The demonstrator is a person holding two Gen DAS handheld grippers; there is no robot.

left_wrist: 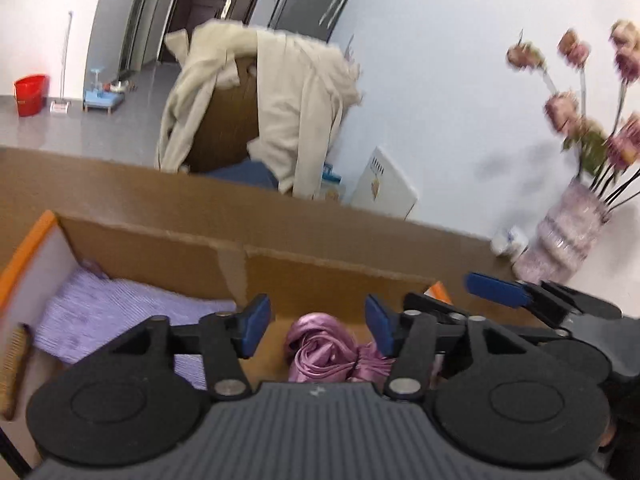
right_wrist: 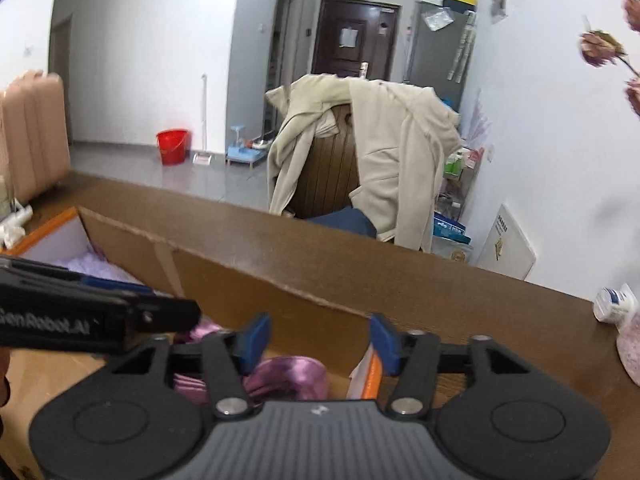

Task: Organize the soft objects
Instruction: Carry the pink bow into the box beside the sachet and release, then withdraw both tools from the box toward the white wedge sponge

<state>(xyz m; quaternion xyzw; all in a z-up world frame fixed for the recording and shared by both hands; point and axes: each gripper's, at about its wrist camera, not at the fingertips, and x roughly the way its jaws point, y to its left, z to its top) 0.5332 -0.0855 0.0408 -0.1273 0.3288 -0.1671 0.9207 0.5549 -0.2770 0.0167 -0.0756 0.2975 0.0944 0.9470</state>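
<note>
The left gripper [left_wrist: 316, 326] has its two blue-padded fingers spread wide, and nothing is between them. They hang above an open cardboard box [left_wrist: 336, 280] and touch nothing. Just below and between the fingertips lies a pink satin cloth [left_wrist: 320, 354], shiny and smooth, rolled and twisted into a loose knot; it has no clear long axis. To the left of the left finger lies a lilac towel [left_wrist: 104, 312] with a fine ribbed texture, folded flat. Its long side runs from the near part of the box toward the far left corner. Further left of it, at the box edge, is a brown comb-like thing [left_wrist: 16, 364], blurred.

The right gripper [right_wrist: 318, 342] is also wide open and holds nothing. Between and below its fingers the same pink satin cloth [right_wrist: 288, 376] shows as a glossy roll on the box floor. The right finger is over the orange-edged side wall of the cardboard box [right_wrist: 280, 280], whose inner walls are plain brown corrugated board with a rough torn rim. To the left of the fingers the left gripper [right_wrist: 168, 312] reaches in from the side, black, over the lilac towel [right_wrist: 96, 266].

Beyond the fingers, the box stands on a brown wooden table [right_wrist: 440, 276]. To the far right of the fingers is a pale pink vase [left_wrist: 568, 236] with dried pink flowers [left_wrist: 568, 108].
</note>
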